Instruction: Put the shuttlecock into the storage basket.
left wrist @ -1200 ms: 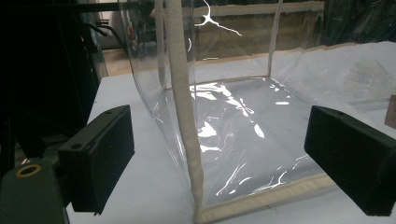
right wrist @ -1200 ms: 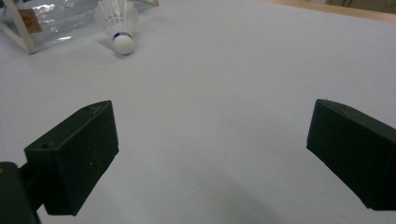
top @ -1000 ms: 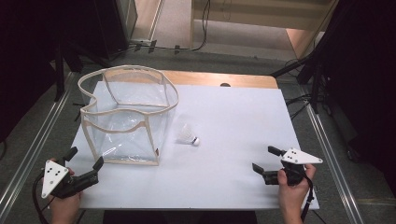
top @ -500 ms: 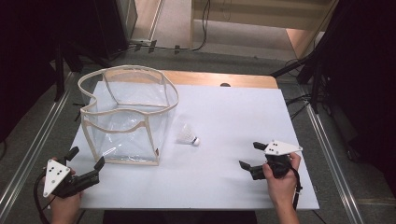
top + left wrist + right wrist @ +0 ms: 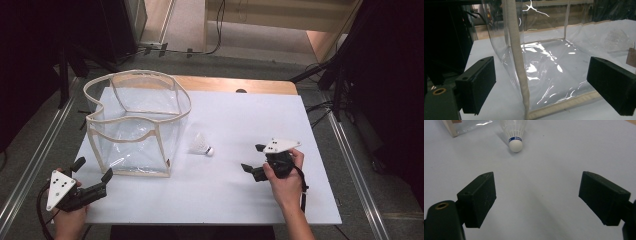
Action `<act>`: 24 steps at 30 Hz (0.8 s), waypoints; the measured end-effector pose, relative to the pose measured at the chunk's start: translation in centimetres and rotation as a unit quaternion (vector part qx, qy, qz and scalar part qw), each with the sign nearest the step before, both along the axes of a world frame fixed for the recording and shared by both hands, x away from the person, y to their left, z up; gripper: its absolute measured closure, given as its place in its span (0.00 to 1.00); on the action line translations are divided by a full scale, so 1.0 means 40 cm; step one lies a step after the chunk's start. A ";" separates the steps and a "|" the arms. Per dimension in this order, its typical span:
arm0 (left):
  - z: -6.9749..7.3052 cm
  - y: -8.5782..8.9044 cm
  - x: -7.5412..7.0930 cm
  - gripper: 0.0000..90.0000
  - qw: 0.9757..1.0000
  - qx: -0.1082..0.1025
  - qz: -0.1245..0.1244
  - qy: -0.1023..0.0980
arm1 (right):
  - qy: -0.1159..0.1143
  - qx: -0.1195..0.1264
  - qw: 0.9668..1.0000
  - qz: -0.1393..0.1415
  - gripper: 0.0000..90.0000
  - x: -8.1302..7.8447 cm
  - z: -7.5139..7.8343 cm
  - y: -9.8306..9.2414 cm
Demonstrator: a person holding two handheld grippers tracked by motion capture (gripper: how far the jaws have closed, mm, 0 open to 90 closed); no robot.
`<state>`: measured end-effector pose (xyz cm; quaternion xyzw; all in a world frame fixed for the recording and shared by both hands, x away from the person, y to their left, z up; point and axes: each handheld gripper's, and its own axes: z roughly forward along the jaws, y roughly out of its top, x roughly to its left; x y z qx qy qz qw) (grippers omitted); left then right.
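Black jaws of the right gripper (image 5: 252, 160) are spread wide and hold nothing, aimed across the bare white table (image 5: 260, 120) at the shuttlecock (image 5: 201, 146), which lies on its side near the clear bag (image 5: 135, 125), just off its front right corner, cork end pointing toward the gripper. In the right gripper view the shuttlecock (image 5: 515, 135) sits a little left of the midline between the jaws, so the approach is best corrected to that side before anything is closed. The jaws should probably be kept low over the table and brought around the cork and its blue band rather than the feathers, which would likely crush or let the thing roll away. A slow closing is advised, since so light an object may be nudged aside by one jaw. The left gripper (image 5: 92, 175), also spread and empty, is held at the bag's near left corner. The feather skirt is cut off at the top of the right gripper view, and the band's lettering cannot be fully read.
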<state>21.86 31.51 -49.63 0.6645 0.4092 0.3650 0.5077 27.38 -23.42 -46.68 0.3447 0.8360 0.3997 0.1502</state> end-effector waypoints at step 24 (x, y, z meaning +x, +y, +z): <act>0.000 0.002 -0.001 0.10 1.000 -0.005 -0.002 -0.002 | 0.049 -0.029 0.997 0.042 0.14 0.114 0.032 0.128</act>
